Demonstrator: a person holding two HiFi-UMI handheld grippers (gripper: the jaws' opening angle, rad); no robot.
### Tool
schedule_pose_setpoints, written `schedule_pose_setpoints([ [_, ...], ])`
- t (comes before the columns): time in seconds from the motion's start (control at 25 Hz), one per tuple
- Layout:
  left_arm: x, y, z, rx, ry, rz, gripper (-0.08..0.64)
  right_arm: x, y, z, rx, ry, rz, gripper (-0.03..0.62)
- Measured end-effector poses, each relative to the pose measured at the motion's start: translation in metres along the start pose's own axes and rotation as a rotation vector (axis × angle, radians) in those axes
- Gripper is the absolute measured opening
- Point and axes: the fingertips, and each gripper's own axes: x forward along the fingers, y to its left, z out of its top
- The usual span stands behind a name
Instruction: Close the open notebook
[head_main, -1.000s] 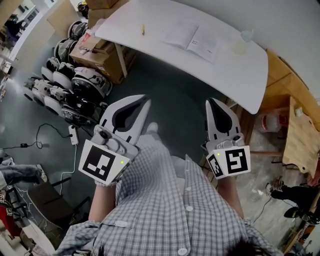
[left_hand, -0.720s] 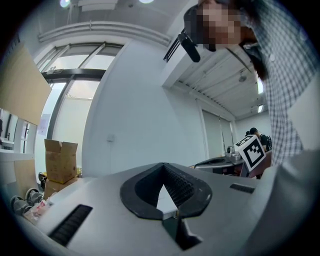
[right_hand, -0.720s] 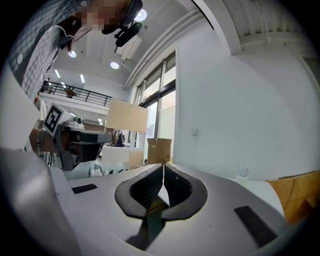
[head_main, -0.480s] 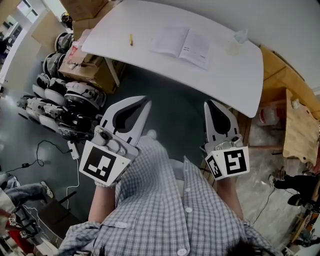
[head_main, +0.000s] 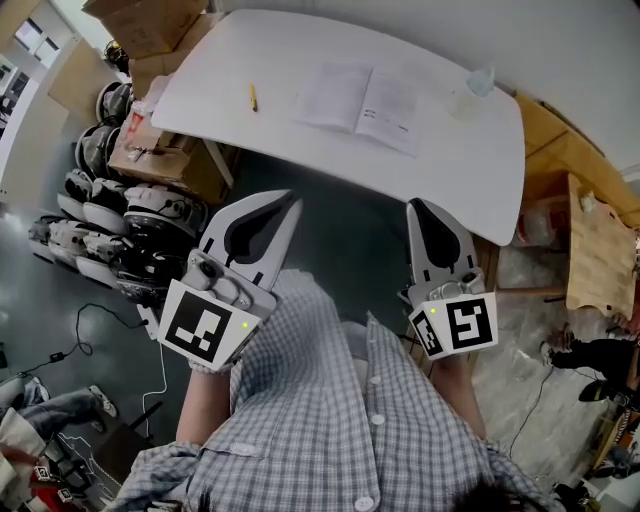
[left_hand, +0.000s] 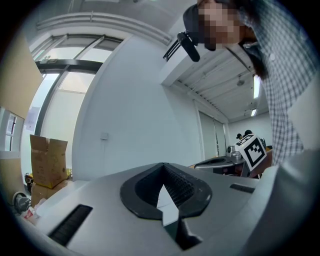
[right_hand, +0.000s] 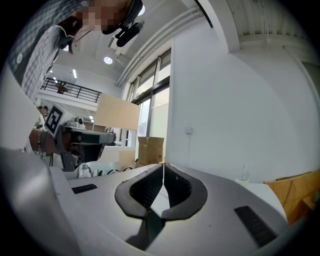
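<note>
Left gripper (head_main: 291, 197), right gripper (head_main: 415, 204) closed; notebook (head_main: 362, 98) print illegible

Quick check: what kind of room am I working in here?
Probably a lab or workshop rather than a home: stacked cardboard boxes, heaped black-and-white equipment and a plain white table.

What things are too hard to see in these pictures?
Head view: the writing on the open notebook is too small to read.
Head view: what the clear cup holds is too small to tell.
Left gripper view: its own shut fingers hide the notebook.
Right gripper view: its shut fingers do too.
</note>
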Motion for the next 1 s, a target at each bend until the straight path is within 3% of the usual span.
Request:
schedule_pose_setpoints([
  [0.36, 0.026, 0.028, 0.011, 0.005, -0.072, -0.068, 0.008, 0.028, -0.010, 0.003, -0.003, 0.001, -0.054, 0.021],
  [0.64, 0.039, 0.050, 0.001, 0.002, -0.017, -0.095, 0.008, 0.047, -0.015, 0.006, -0.009, -0.003, -0.095, 0.021],
  [1.0, 0.057, 0.069, 0.006, 0.004, -0.072, -0.147, 0.008, 0.066, -0.020, 0.005, -0.011, -0.008, -0.133, 0.021],
])
